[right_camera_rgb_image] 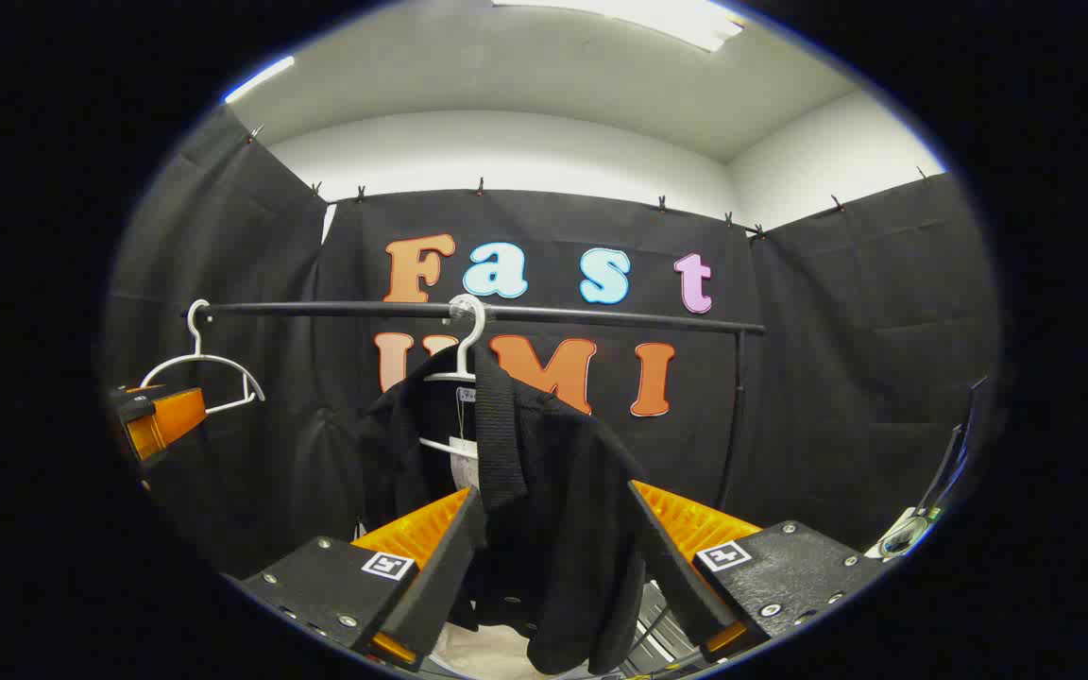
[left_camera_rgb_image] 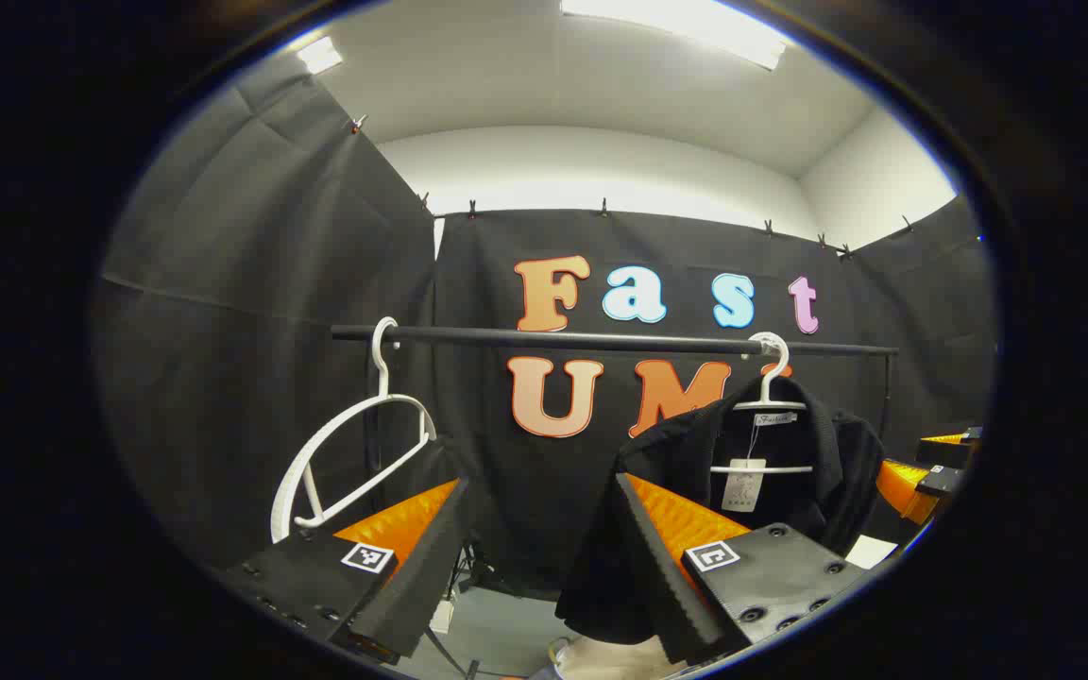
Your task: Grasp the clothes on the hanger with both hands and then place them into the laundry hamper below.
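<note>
Right gripper view: a black garment [right_camera_rgb_image: 544, 510] is seen hanging on a white hanger [right_camera_rgb_image: 462, 345] between the wide-open, empty right gripper [right_camera_rgb_image: 555, 548]; the left gripper [left_camera_rgb_image: 540, 548] is likewise held open, empty.

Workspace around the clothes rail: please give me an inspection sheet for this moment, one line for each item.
Surface: a strip of pale floor below the rail.
Job's things: black garment hangs on a white hanger on the black rail; a tag shows at its collar. Hamper: nothing seen with certainty.
Clutter: an empty white hanger hangs tilted near the rail's other end.
Grippers: left gripper open, the garment's edge ahead of it; right gripper open, the garment's lower part between its fingers, contact cannot be told.
Cables: nothing seen.
Surroundings: black cloth wall, white ceiling with lights.
</note>
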The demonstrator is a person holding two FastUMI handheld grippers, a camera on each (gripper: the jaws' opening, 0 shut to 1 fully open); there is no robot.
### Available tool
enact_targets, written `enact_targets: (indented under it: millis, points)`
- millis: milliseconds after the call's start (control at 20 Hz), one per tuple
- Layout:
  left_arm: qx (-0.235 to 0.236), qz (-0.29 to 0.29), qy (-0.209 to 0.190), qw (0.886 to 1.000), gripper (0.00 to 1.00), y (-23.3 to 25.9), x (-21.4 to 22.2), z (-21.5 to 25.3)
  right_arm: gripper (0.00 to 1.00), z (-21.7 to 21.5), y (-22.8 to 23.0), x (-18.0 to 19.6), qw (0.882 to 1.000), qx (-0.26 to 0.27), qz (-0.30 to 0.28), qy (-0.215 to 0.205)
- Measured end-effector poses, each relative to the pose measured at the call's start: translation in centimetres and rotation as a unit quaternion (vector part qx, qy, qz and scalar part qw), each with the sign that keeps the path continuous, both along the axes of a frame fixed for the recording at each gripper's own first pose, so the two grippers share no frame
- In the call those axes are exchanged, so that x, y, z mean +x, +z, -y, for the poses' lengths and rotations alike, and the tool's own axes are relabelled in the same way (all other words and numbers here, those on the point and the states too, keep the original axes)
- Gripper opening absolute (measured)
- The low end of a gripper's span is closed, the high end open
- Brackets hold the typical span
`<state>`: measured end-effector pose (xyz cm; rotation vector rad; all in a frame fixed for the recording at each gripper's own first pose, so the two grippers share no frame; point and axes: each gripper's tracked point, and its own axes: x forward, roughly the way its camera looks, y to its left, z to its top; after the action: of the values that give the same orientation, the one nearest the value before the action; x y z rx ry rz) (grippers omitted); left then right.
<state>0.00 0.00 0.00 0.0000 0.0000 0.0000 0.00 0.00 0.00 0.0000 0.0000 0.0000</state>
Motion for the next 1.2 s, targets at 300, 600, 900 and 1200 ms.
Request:
enact_targets:
  millis: [300,600,900,1200]
  points:
    - [0.001,0.001,-0.034,0.999,0.96,-0.4,0.3,-1.4,0.92,-0.2,0.2,-2.0,0.999,-0.024,0.014,-0.04]
    - [-0.005,0.003,-0.016,1.0,0.96,0.1,-0.3,-2.1,0.91,-0.2,0.4,-1.8,1.0,-0.021,0.008,-0.014]
    - [0.008,-0.003,0.02,1.0,0.96,0.1,-1.1,-2.7,0.9,-0.9,-0.6,-0.2,1.0,-0.01,0.0,0.023]
    - [0.006,-0.014,-0.03,0.999,0.96,-1.6,0.7,0.4,0.9,-1.3,-2.4,0.7,1.0,0.005,-0.017,0.025]
